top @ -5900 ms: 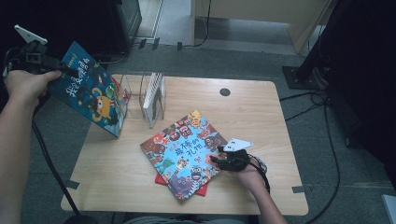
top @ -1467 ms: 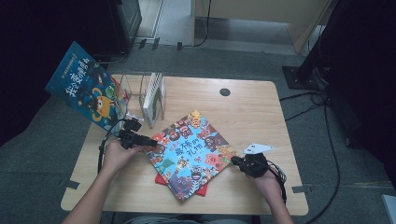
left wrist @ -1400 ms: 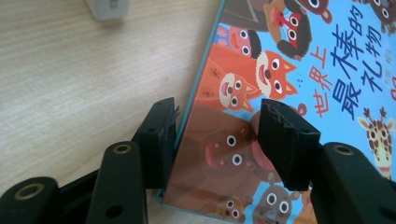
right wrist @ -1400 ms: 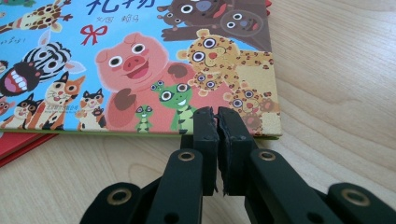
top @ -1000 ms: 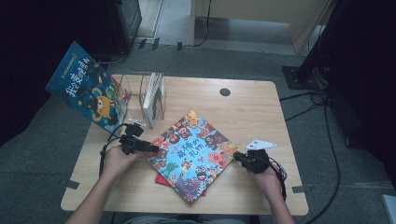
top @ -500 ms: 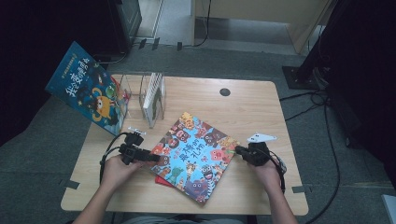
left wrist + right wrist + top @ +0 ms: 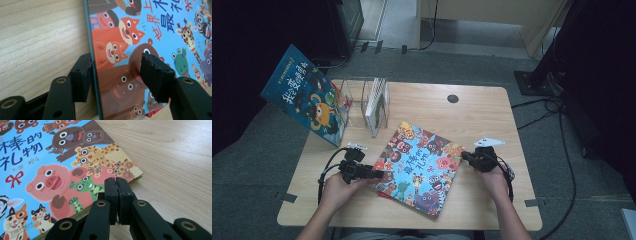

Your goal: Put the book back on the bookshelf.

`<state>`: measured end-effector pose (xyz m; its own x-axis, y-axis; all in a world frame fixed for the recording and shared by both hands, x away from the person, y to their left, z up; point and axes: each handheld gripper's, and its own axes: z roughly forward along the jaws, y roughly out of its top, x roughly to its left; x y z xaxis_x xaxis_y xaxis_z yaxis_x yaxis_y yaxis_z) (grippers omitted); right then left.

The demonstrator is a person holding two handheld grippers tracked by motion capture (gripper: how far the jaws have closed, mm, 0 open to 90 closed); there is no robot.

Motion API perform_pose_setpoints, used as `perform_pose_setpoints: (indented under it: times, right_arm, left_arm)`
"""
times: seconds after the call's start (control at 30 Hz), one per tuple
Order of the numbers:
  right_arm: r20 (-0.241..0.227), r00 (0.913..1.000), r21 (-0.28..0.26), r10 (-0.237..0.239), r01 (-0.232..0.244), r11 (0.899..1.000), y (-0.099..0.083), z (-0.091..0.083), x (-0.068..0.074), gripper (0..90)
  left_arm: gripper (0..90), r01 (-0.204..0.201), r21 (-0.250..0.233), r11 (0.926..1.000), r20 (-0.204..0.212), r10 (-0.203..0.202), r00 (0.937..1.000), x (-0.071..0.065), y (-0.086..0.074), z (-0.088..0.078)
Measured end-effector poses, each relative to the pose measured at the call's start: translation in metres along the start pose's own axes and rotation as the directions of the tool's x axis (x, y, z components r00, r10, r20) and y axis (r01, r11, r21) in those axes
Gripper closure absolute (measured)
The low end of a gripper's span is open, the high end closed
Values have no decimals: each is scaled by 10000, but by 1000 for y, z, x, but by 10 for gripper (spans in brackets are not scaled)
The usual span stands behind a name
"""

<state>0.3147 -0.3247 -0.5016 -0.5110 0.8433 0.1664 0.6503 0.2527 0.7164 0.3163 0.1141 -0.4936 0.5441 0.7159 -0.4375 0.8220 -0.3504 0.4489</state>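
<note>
Animal picture book [image 7: 421,169] lies flat on the wooden table [image 7: 482,115], cover up, turned at an angle, a little toward the near edge and about midway between the left and right edges. A red book [image 7: 384,193] peeks out from under its near left side.

Left gripper [image 7: 379,175] sits at the book's left edge. In the left gripper view [image 7: 115,75] the jaws stand apart and straddle that edge: one pad under or beside the cover's edge, the other above the bear on the cover. Cannot tell whether the pads press.

Right gripper [image 7: 464,156] rests at the book's right edge. In the right gripper view [image 7: 116,192] the jaws are pressed together with nothing between them, tips just at the book's edge near the green frog.

Clear book stand [image 7: 374,100] at the far left corner holds upright books. A blue book [image 7: 307,100] leans off the table's left edge.
</note>
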Motion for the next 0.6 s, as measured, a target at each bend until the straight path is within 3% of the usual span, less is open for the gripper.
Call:
perform_pose_setpoints:
  times: [0.17, 0.3, 0.43, 0.5, 0.6]
  right_arm:
    - [33, 10000, -15, -12, 12, 10000, 2, 2, 0, 881]
    - [37, 10000, -77, -74, 74, 9999, 2, 3, 0, 880]
    - [199, 9995, -177, -238, 241, 9996, 3, 7, 2, 878]
    - [283, 9992, -220, -280, 286, 9993, 3, 8, 3, 878]
    - [296, 9993, -220, -208, 215, 9995, 4, 8, 3, 878]
  left_arm:
    - [414, -273, -225, 9994, -124, 270, 9996, -2, -3, 1]
    - [393, 174, -431, 9989, 329, -160, 9993, 3, -4, 0]
    - [355, 637, -289, 9976, 965, -607, 9935, 9, -2, 0]
    - [364, 833, -142, 9964, 1005, -815, 9916, 9, -1, -1]
    - [371, 697, -30, 9976, 749, -692, 9948, 9, 1, -2]
